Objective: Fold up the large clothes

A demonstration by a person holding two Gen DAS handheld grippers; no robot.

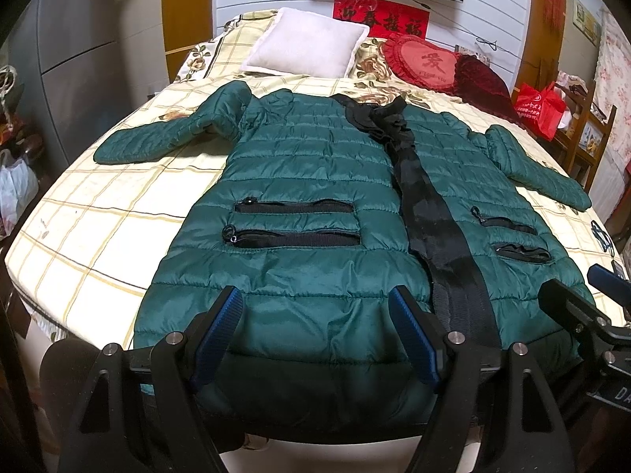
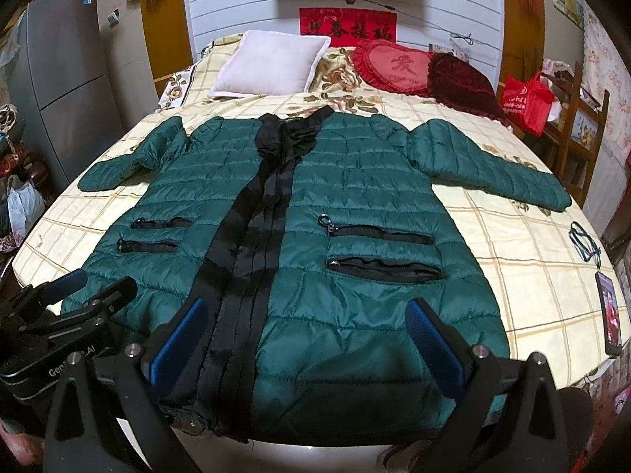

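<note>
A green quilted puffer coat (image 1: 315, 213) (image 2: 299, 236) lies flat, front up, on the bed (image 1: 102, 220) (image 2: 524, 260), its long axis running from the hem at the near edge to the collar toward the pillows, sleeves spread to both sides. Beyond the collar sit a white pillow (image 1: 303, 45) and a red heart cushion (image 1: 424, 63); a phone (image 2: 609, 311) lies at the bed's right edge. The left gripper (image 1: 315, 331) and right gripper (image 2: 311, 339) hover at the hem, fingers spread, holding nothing.

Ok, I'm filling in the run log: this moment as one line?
jacket flat on bed, unfolded | left gripper open at hem | right gripper open at hem | nothing held
</note>
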